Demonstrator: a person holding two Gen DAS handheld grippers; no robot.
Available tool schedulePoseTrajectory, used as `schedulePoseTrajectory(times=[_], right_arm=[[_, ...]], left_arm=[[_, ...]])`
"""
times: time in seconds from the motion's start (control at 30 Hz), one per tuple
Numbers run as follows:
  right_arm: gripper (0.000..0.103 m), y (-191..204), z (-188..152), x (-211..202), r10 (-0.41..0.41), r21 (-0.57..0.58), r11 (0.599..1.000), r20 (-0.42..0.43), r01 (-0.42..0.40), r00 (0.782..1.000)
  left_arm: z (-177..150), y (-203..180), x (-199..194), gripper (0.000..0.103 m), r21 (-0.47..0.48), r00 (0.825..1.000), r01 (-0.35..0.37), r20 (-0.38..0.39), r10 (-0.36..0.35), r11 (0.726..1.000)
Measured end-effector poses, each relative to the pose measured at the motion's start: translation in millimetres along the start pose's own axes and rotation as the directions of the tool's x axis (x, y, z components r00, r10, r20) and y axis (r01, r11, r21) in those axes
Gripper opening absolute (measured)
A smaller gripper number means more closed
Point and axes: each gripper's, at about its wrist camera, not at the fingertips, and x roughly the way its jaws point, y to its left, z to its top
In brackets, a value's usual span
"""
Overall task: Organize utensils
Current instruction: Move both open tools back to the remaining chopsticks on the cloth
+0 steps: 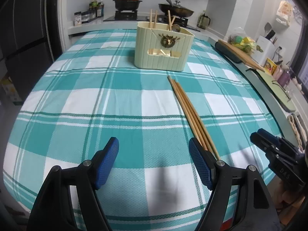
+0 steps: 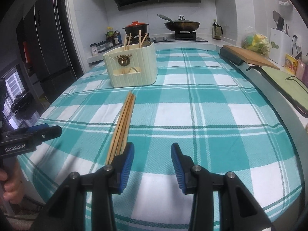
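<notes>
Several wooden chopsticks (image 1: pixel 190 113) (image 2: pixel 123 123) lie side by side on the teal checked tablecloth (image 1: pixel 77 96), pointing toward a cream utensil holder (image 1: pixel 163 46) (image 2: pixel 132 67). The holder holds a few upright chopsticks and a metal spoon. My left gripper (image 1: pixel 154 161) hovers open just left of the chopsticks' near ends, nothing between its blue pads. My right gripper (image 2: pixel 153 163) is open just right of those same ends, also with nothing between its pads. Each gripper shows in the other's view: the right gripper (image 1: pixel 256 136) at the edge, the left gripper (image 2: pixel 55 130) held by a hand.
Behind the table stands a stove with a red-lidded pot (image 1: pixel 128 2) and a wok (image 2: pixel 182 25). A wooden cutting board (image 2: pixel 250 54) and a green tray (image 2: pixel 286 86) lie on the counter to the right. A dark fridge (image 2: pixel 48 44) stands at the left.
</notes>
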Motion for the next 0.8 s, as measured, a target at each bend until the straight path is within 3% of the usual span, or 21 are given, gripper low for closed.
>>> schedulePoseTrajectory(times=[0.33,0.57,0.8], right_arm=[[0.040,-4,-6,9,0.017,0.027,1.000,-0.037,-0.016,0.999],[0.028,0,-3,24,0.057,0.026,0.998,-0.083,-0.055,0.995],[0.022,10,12,53,0.095,-0.007,0.995,-0.139,-0.097,0.986]], left_arm=[[-3,-1,13,0.077,-0.007,0.999,-0.003,-0.032,0.002,1.000],[-6,-2,22,0.077,-0.007,0.998,0.001,-0.055,-0.001,1.000],[28,-19,48,0.078,0.061,0.998,0.035,-0.045,-0.032,0.998]])
